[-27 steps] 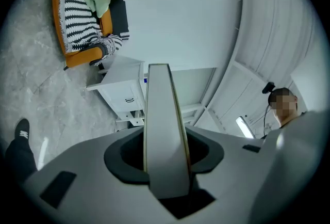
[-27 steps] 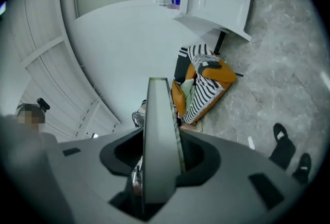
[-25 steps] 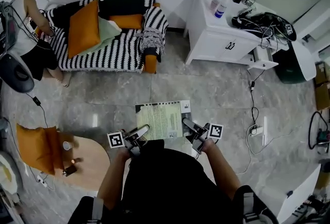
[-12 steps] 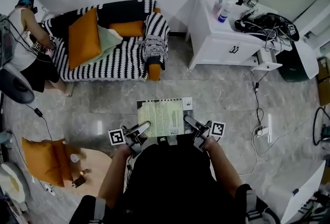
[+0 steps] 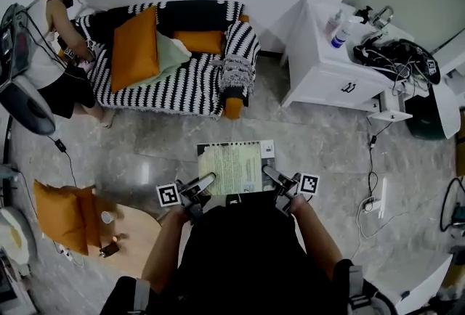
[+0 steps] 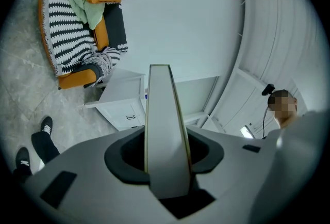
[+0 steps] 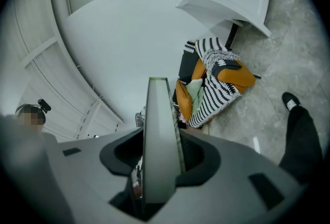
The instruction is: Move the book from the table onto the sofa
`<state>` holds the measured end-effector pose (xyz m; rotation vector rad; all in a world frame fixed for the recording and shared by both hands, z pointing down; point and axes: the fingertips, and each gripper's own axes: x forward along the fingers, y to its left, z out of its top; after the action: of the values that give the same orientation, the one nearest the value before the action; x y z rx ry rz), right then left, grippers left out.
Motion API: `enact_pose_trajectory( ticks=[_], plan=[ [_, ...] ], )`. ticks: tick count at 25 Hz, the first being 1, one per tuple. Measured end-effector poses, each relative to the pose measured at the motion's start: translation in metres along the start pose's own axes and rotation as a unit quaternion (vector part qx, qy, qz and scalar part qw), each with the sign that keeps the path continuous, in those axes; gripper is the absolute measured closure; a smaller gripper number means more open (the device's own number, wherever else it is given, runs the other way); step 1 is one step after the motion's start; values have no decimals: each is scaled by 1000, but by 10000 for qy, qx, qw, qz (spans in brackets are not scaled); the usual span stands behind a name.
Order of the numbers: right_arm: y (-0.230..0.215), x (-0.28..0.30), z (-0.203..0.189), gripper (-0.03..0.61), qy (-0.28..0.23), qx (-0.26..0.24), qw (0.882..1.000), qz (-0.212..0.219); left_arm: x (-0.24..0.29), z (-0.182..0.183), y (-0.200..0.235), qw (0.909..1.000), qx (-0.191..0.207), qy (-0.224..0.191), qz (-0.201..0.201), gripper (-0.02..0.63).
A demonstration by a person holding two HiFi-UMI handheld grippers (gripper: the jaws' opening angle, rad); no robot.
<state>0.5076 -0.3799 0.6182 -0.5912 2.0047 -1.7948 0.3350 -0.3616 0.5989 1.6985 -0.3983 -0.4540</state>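
Both pairs of jaws are clamped on the book [image 5: 231, 168], the left gripper [image 5: 203, 181] on its left edge and the right gripper [image 5: 269, 176] on its right edge, each near the end closest to the person's body. Each gripper view shows the book edge-on, running straight out between the pads and pinched across its whole thickness. The book lies flat and level in the air, face up, over the grey floor [image 5: 312, 154]. It is off the wooden worktop [image 5: 142, 234] at the lower left and well apart from the sofa [image 5: 190, 85] ahead. The sofa has a black-and-white striped cover, with orange cushions [image 5: 134, 51] and a green cloth [image 5: 171, 52] heaped toward its left half, and a person [image 5: 51, 45] crouches at its left end. The striped seat to the right of the cushions looks free. By my reading the carry is under way and the laying down is not yet done. The book looks thin and light, with what seems a wire binding along its far edge and a smooth cover. I would expect it to be fairly stiff across its width, yet ready to sag or fan its pages if only one side were held, and the cover may be slippery under the pads. Two holds on opposite edges, biting covers and pages together, suit it well. Setting it flat on the bare striped seat should need no special care, since nothing about it looks fragile.
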Motion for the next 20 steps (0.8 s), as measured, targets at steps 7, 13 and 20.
enact_pose_trajectory(
  ticks=[7, 13, 20],
  plan=[
    [-13, 48, 38, 400, 582, 43, 9983, 58, 6, 40, 12, 9990, 14, -329, 315, 445],
    [-20, 77, 73, 400, 808, 145, 9966, 116, 24, 71, 21, 9973, -3, -389, 625, 445],
    [-32, 89, 124, 400, 1000, 75, 9949, 87, 64, 92, 36, 9941, -93, -299, 1041, 445]
  ],
)
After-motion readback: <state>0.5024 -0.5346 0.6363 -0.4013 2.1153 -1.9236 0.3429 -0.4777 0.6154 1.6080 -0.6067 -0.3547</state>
